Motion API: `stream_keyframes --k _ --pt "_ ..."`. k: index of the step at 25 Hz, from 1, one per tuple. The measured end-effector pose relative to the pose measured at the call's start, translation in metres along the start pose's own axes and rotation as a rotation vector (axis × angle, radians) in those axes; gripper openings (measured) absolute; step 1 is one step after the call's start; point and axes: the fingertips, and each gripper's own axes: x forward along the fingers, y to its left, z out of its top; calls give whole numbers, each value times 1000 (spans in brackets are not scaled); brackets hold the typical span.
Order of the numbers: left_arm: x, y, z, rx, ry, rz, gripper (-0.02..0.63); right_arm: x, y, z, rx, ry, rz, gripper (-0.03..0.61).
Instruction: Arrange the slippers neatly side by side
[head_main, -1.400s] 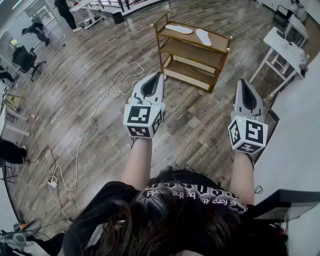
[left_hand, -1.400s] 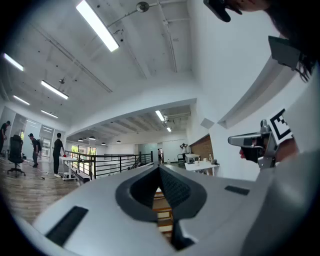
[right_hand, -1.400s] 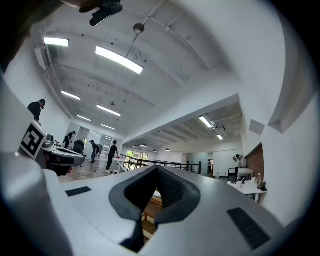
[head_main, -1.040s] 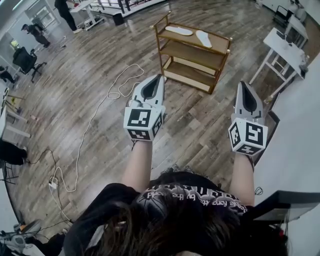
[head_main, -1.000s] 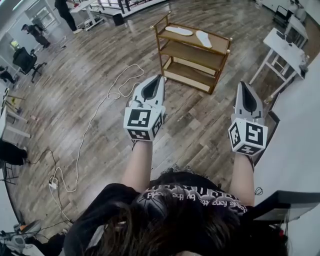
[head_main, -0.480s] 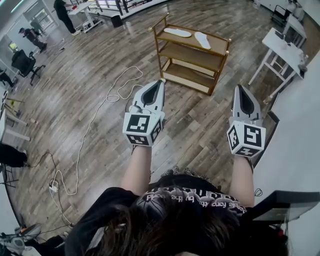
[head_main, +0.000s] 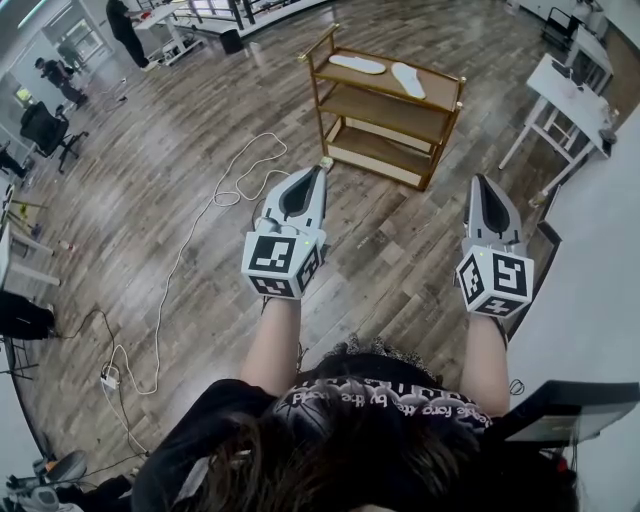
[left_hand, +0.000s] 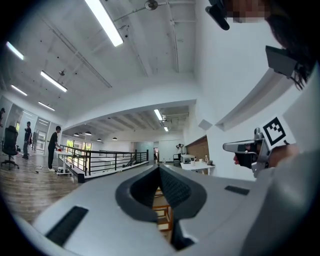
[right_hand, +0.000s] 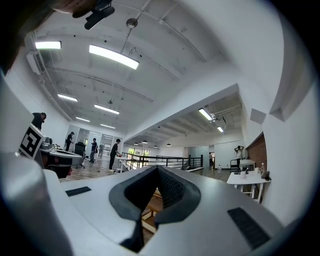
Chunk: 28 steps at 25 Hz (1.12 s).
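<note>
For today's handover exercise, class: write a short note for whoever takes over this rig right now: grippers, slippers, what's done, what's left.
Left gripper: shut, empty, in the air short of the wooden rack.
Right gripper: shut, empty, likewise.
One white slipper and the other slipper lie on the rack's top shelf, apart, at different angles.
Done: nothing yet.
Left: approach, set them parallel, side by side.

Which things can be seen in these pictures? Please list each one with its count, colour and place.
slippers: two, white, apart on the rack's top shelf
rack: one, brown wood, on the floor ahead
cable: one, white, looped on the floor, left
table: one, white, right
chair: one, black, far left
left tongs: one, grey, shut, empty
right tongs: one, grey, shut, empty
</note>
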Motion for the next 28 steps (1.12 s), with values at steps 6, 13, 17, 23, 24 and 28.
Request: stream_keyframes --k 6,13,17,23,24,28 --pt "0 14 -11 1 4 -10 2 9 8 -10 3 10 -8 3" --pt "32 17 -12 37 -10 -81 0 36 10 -19 -21 17 24 3" --pt "62 22 -12 17 -34 -93 2 67 -4 -25 -20 4 41 3" --pt "124 40 -14 7 -33 -56 2 134 -34 -36 -21 -2 62 3" --pt "135 43 -13 3 -34 -44 2 145 -39 -38 -23 -1 64 3" --pt "181 49 -10 -1 -34 -29 2 186 -57 -46 -25 15 81 3"
